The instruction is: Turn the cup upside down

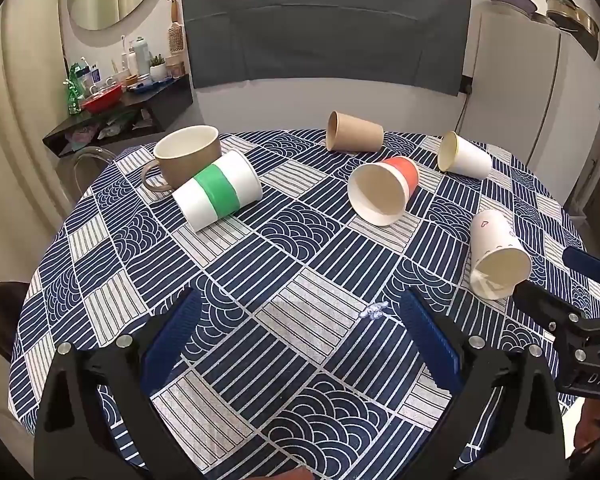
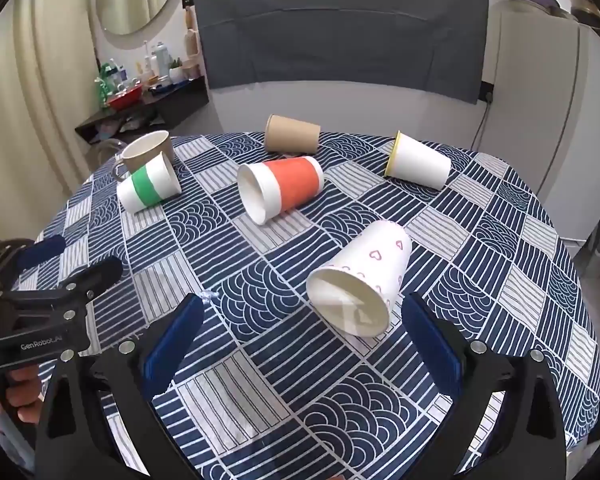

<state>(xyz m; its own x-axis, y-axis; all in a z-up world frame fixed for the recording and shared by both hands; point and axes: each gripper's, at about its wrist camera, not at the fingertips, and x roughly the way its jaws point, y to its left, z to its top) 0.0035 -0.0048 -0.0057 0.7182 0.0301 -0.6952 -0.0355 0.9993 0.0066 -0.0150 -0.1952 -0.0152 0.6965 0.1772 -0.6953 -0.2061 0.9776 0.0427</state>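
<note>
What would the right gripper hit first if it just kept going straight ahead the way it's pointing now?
Most likely the heart-print paper cup, lying on its side with its open mouth toward the open right gripper, slightly right of centre. Depth is hard to judge.

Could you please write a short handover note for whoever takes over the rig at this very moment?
Left gripper: open, empty, above the tablecloth.
Right gripper: open, empty, mouth of the heart-print cup just ahead between its fingers, not gripped.
Lying on their sides: heart-print cup, orange cup, green-band cup, brown paper cup, yellow-rim white cup.
The mug stands upright, touching the green-band cup.
Done: nothing is upside down yet.
Left: every flip; the heart-print cup looks the easiest start.
</note>
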